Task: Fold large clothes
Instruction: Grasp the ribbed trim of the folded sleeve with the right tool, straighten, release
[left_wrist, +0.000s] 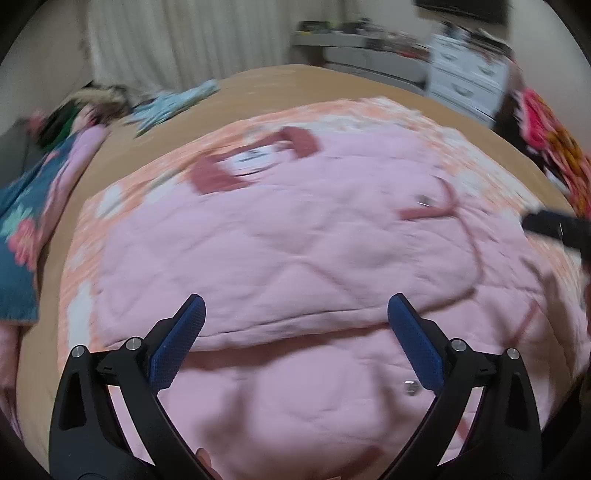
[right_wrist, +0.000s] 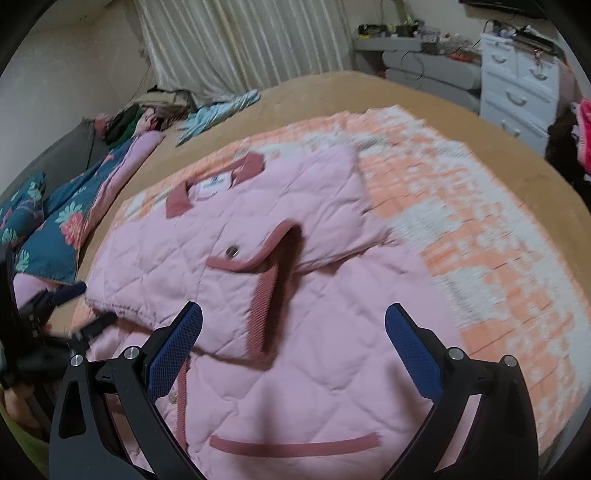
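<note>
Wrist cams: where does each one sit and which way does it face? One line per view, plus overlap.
Left wrist: on the left gripper, angled down over the pink quilted jacket toward its collar; own open blue fingers show, the right gripper at the right edge.
Right wrist: on the right gripper, angled down over the jacket's folded front; own open fingers show, the left gripper at the left edge.
Shared: jacket, orange-and-white blanket, tan bed, white drawers, curtain.
</note>
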